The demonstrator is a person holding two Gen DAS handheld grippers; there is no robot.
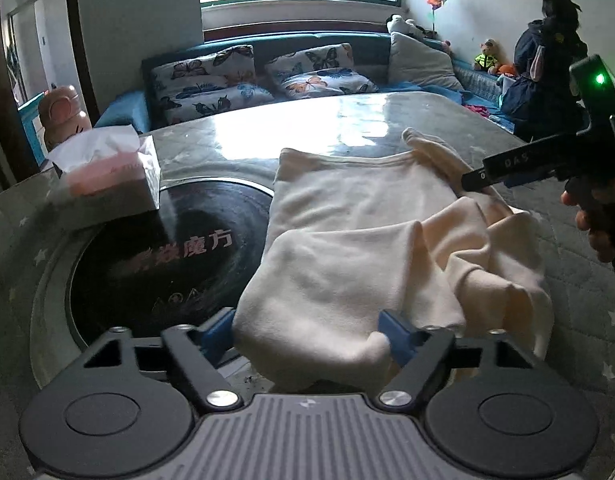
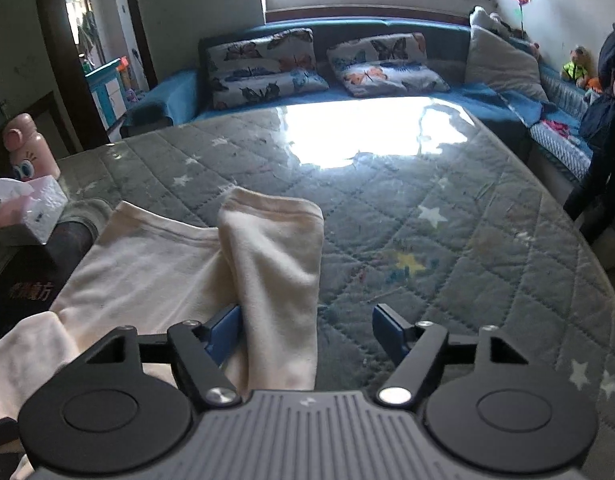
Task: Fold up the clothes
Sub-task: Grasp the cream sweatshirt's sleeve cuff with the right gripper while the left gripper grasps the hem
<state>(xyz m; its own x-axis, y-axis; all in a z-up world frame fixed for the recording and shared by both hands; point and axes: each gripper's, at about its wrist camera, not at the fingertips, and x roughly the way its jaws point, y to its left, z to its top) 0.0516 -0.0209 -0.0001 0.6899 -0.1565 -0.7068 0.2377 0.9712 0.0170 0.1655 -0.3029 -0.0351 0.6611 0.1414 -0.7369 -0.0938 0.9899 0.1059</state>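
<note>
We see the cream garment (image 1: 347, 240) lying rumpled across the middle of the quilted, star-patterned bench (image 2: 447, 220), its left edge overlapping a round black inset (image 1: 179, 252) with printed characters. In the left wrist view our left tongs (image 1: 307, 332) stand spread wide at the bottom centre, a fold of the garment bulging between the blue pads without being pinched. In the right wrist view our right tongs (image 2: 307, 332) are likewise spread apart, one sleeve (image 2: 279, 264) draped beside the left pad. A tissue box (image 1: 111, 172) sits at the middle left.
</note>
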